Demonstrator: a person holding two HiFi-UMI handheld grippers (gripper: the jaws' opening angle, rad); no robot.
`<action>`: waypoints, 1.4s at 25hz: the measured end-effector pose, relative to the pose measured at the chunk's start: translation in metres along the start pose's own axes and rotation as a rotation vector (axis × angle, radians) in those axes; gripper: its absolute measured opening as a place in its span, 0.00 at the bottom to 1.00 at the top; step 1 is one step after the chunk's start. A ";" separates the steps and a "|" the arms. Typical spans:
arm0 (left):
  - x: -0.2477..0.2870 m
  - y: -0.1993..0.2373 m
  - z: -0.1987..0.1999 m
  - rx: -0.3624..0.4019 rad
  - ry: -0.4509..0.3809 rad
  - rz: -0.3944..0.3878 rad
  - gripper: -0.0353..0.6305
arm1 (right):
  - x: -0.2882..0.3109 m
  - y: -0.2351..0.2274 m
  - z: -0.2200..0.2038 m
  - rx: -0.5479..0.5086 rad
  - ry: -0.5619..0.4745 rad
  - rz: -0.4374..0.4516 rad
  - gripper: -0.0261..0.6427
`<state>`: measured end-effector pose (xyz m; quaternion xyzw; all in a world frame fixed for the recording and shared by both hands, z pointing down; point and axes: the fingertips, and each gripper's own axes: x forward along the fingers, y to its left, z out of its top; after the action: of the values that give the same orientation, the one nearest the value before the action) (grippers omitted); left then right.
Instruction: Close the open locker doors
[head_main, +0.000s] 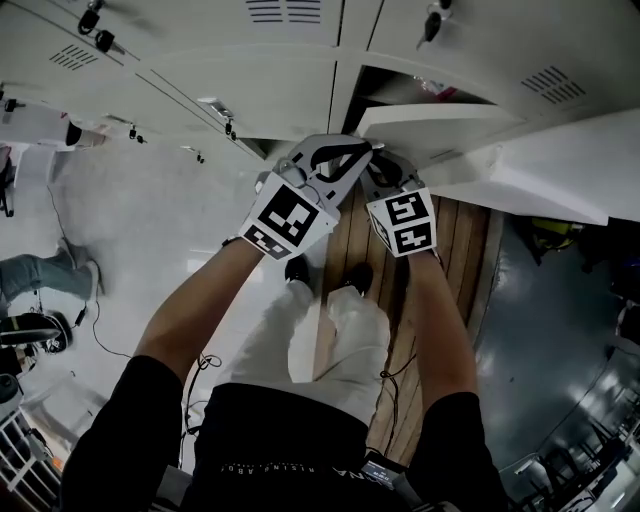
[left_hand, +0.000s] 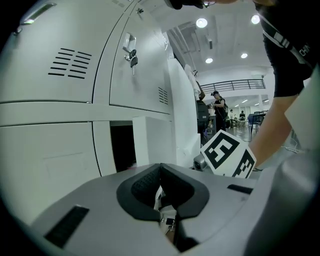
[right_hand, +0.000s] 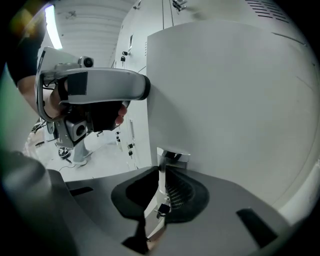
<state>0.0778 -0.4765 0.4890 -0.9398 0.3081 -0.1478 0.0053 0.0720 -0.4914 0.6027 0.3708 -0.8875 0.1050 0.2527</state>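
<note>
— White sheet-steel lockers (head_main: 300, 90) fill the wall ahead of both grippers, above a strip of wooden planks (head_main: 450, 250) and a glossy grey floor (head_main: 540, 330). Which one stands open?

— The locker door (right_hand: 225, 90) straight ahead of the right gripper (right_hand: 161, 172). It is a flat, smooth, matt white panel with folded edges, swung out beside a dark compartment (left_hand: 122, 147).

— How does the person hold it?

— The right gripper is clenched on the door's thin edge. A bright metal latch tab (right_hand: 172, 156) sits just above the gripper's ribbed black pads (right_hand: 182, 192), and a shiny strip of metal runs down between them.

— And the other one?

— The left gripper (left_hand: 161, 172) sits just to the left of the right one. Its jaws are pressed together with nothing between them, and it points at the locker fronts next to the open compartment.

— Any detail on the closed doors?

— Above the left gripper there are rows of narrow louvred vent slots (left_hand: 70, 62) pressed into the steel. A small key (left_hand: 131, 54) hangs from one door, up and ahead of the gripper.
</note>
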 end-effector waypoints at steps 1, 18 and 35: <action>0.002 0.002 -0.001 0.003 -0.001 0.000 0.08 | 0.002 -0.001 0.001 0.002 -0.008 -0.006 0.11; 0.032 0.041 -0.015 0.041 0.004 0.044 0.08 | 0.033 -0.027 0.021 0.075 -0.110 -0.097 0.11; 0.046 0.064 -0.008 0.019 0.001 0.071 0.08 | 0.047 -0.043 0.031 0.132 -0.131 -0.111 0.11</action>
<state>0.0738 -0.5546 0.5030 -0.9281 0.3399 -0.1509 0.0194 0.0629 -0.5614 0.6014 0.4411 -0.8715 0.1246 0.1745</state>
